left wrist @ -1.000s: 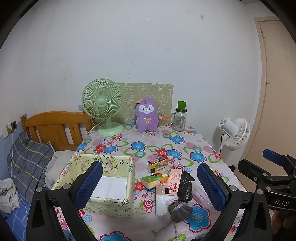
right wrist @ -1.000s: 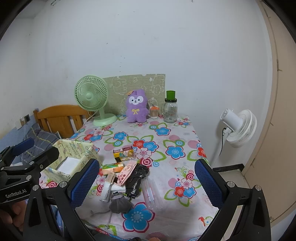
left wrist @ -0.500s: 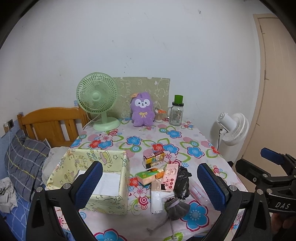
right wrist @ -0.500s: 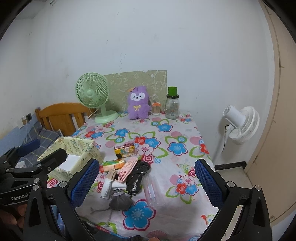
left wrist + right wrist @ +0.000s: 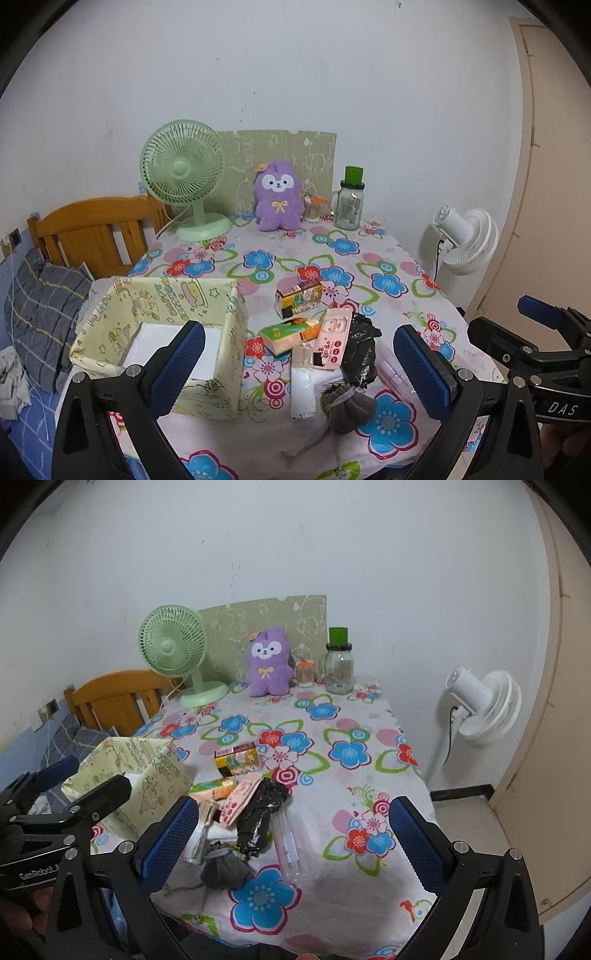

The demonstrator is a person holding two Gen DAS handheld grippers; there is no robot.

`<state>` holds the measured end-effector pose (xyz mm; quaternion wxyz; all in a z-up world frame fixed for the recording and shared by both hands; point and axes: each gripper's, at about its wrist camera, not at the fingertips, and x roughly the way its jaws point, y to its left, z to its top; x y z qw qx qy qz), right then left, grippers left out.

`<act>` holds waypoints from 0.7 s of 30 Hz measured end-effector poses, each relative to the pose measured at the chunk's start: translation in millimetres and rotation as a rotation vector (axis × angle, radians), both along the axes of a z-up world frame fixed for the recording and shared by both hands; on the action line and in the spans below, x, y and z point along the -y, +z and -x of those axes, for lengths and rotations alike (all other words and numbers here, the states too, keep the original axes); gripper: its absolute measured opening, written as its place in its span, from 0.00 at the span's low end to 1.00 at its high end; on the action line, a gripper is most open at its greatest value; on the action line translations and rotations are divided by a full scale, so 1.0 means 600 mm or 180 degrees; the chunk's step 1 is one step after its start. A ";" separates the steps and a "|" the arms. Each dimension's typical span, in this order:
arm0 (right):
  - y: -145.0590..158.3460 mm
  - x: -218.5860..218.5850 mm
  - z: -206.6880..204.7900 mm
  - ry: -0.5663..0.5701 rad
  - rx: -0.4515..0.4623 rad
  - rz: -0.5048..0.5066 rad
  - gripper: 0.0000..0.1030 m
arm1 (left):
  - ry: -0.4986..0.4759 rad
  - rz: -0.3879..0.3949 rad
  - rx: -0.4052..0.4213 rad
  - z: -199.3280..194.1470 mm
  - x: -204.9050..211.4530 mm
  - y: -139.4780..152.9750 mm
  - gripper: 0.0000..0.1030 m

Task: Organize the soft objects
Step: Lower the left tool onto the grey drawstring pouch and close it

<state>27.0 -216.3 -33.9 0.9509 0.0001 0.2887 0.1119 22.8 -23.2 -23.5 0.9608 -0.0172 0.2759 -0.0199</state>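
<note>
Left wrist view: the left gripper (image 5: 301,363) hovers level above the table's near edge, fingers spread wide apart and empty. Between its fingers lie a grey drawstring pouch (image 5: 345,404), a black plastic bag (image 5: 360,347) and small packets (image 5: 291,332). Past the left finger sits a yellow fabric box (image 5: 162,295). Right wrist view: the right gripper (image 5: 291,843) is likewise held level, parted and empty, the pouch just inside its left finger. Farthest off, a purple plush (image 5: 267,662) stands upright against the wall beside a green fan (image 5: 173,646).
</note>
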 end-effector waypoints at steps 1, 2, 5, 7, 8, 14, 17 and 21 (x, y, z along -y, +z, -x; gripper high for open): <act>-0.002 0.001 -0.002 -0.0003 -0.0010 0.0003 1.00 | -0.0006 0.0006 -0.0019 -0.002 0.001 -0.004 1.00; -0.006 0.002 -0.004 -0.0009 -0.0026 0.0015 1.00 | -0.0009 0.0007 -0.0043 -0.006 0.003 -0.008 1.00; -0.015 0.008 -0.010 -0.0034 -0.0084 0.0020 1.00 | -0.0032 -0.0002 -0.0106 -0.014 0.010 -0.019 1.00; -0.022 0.014 -0.014 -0.0068 -0.0124 0.0016 1.00 | -0.0050 -0.0005 -0.0151 -0.019 0.014 -0.027 1.00; -0.025 0.016 -0.016 -0.0082 -0.0142 0.0010 1.00 | -0.0055 0.0001 -0.0168 -0.021 0.015 -0.031 1.00; -0.046 0.024 -0.029 -0.0117 -0.0247 0.0031 1.00 | -0.0110 -0.0009 -0.0304 -0.037 0.025 -0.055 1.00; -0.057 0.027 -0.036 -0.0138 -0.0300 0.0043 1.00 | -0.0122 -0.0009 -0.0356 -0.044 0.031 -0.065 1.00; -0.067 0.028 -0.044 -0.0151 -0.0368 0.0073 1.00 | -0.0126 0.0018 -0.0427 -0.053 0.032 -0.077 1.00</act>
